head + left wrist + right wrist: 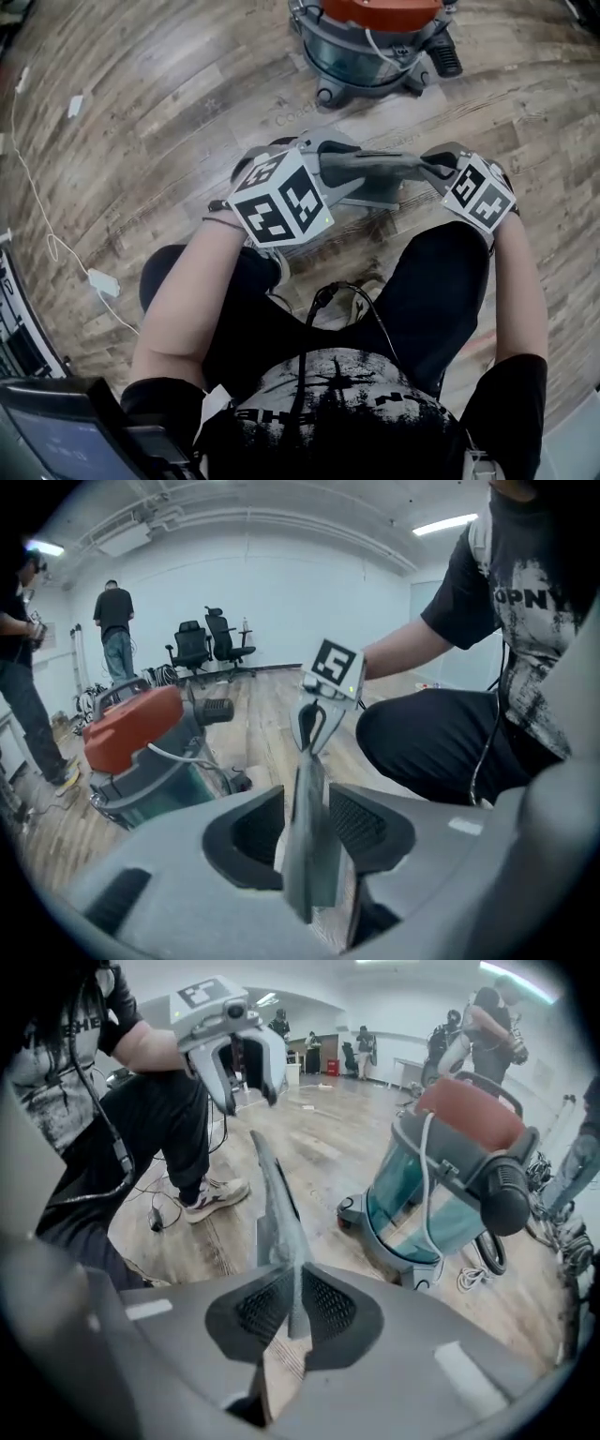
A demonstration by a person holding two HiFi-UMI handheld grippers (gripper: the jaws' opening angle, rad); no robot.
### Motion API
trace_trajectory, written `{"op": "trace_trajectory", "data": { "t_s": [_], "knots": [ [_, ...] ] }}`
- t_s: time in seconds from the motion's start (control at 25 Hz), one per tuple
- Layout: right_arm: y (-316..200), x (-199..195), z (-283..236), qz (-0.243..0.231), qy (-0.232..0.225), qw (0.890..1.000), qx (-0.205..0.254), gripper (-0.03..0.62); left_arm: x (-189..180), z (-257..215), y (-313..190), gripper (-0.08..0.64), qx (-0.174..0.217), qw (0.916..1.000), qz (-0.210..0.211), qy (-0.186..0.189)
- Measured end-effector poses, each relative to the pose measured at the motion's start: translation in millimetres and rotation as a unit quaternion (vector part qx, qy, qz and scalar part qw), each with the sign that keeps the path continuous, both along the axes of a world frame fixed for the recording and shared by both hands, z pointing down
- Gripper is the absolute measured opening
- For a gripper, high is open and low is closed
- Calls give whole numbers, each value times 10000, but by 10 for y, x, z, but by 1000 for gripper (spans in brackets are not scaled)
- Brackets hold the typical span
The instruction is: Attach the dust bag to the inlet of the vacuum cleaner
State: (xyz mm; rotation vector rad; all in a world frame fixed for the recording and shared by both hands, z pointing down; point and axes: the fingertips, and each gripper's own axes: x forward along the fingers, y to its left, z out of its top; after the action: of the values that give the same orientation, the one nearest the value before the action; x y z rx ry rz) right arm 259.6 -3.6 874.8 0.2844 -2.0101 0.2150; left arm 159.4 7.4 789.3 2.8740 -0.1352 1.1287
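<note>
The dust bag (373, 174), a flat grey piece, is held above the wooden floor (159, 103) in front of the person's knees and spans between both tools. The right hand-held gripper (295, 1299) is clamped on one edge of the bag. The left hand-held gripper (306, 808) is recorded with jaws apart: the opposite edge stands between them, and a gap is noted beside one pad. The vacuum cleaner (375, 42), orange-lidded with a translucent drum, is located on the floor beyond the bag, well apart from it.

Black printed T-shirt (349, 389), black trousers (439, 281)
</note>
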Motion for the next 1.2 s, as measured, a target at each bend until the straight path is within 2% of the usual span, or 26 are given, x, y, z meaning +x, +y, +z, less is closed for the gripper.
{"op": "trace_trajectory", "data": {
  "t_s": [0.08, 0.28, 0.4, 0.44, 0.52, 0.68, 0.8, 0.84, 0.92, 1.0, 1.08, 1.2],
  "knots": [
    [9, 19, -193, 20, -86, 9999, 73, 32, 18, 118, 72, 153, 70, 9994, 138, -306],
    [83, 41, -598, -70, -194, 9991, 359, 32, 51, 339, -88, 183, 928, 9906, 45, -999],
    [121, 59, -773, -88, -247, 9984, 492, 32, 80, 387, -102, 181, 965, 9886, 59, -1152],
    [128, 80, -807, -85, -236, 9983, 530, 32, 92, 376, -84, 156, 1011, 9880, 97, -1162],
    [128, 151, -862, -52, -207, 9979, 614, 32, 135, 304, -57, 22, 1204, 9863, 171, -1113],
    [58, 354, -987, 69, -216, 9956, 904, 35, 315, 64, -78, 15, 1342, 9879, 46, -773],
    [51, 432, -1087, 59, -359, 9935, 1074, 54, 392, -56, -153, 14, 1472, 9864, -10, -726],
    [47, 439, -1138, 37, -461, 9928, 1106, 76, 416, -84, -187, 14, 1482, 9863, -21, -725],
    [32, 426, -1259, 47, -699, 9907, 1168, 192, 475, -140, -237, 14, 1486, 9862, -16, -729],
    [6, 423, -1330, 45, -754, 9884, 1317, 222, 580, -203, -256, 14, 1524, 9858, 25, -709],
    [-22, 461, -1303, 22, -598, 9874, 1463, 220, 719, -258, -244, 14, 1545, 9859, 50, -647],
    [-36, 576, -1206, -31, -283, 9854, 1678, 109, 894, -284, -196, 14, 1518, 9864, 73, -625]
  ]
}}
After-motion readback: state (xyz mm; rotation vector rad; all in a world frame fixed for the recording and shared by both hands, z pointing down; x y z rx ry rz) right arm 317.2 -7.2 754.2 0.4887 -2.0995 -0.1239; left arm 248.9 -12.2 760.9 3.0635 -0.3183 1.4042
